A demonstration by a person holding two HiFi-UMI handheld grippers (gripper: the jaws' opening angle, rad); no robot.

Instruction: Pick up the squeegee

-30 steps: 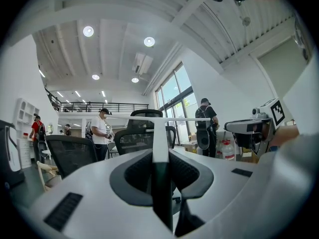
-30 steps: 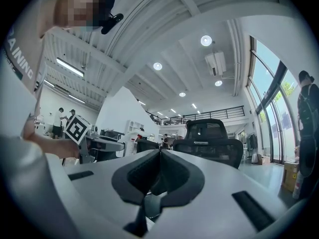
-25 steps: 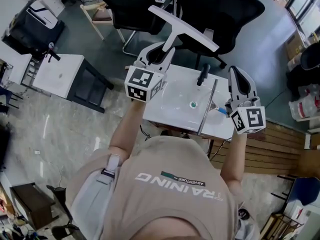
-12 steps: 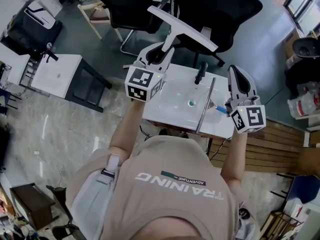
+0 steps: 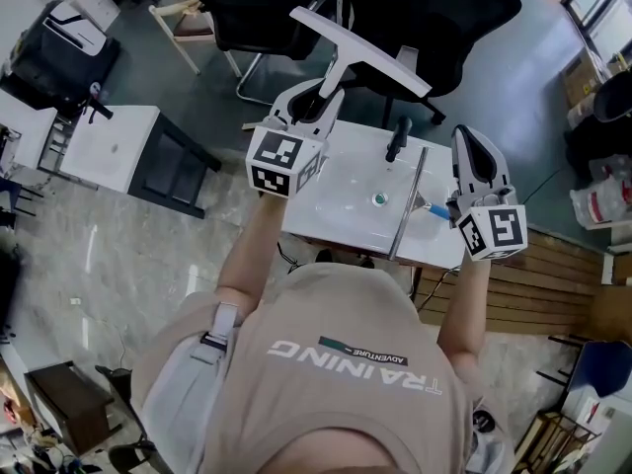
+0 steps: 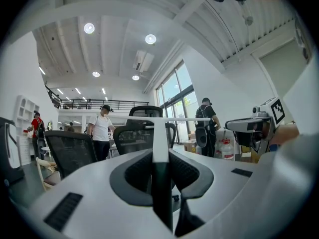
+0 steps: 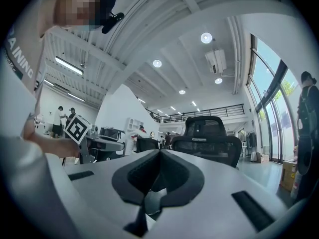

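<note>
1. My left gripper (image 5: 329, 95) sits level over the desk's (image 5: 331, 205) far left corner, with its jaws clamped on the squeegee handle
2. Squeegee (image 5: 360, 52): white, T-shaped and lifted clear of the desk; I see its blade crosswise past the jaw tips, over the black chairs (image 5: 434, 13)
3. On the desk I see a black-handled tool (image 5: 399, 138), a long grey bar (image 5: 408, 205) and a small green item (image 5: 379, 200); neither gripper touches them
4. My right gripper (image 5: 470, 138) is over the desk's right edge, with its jaws together and nothing between them
</note>
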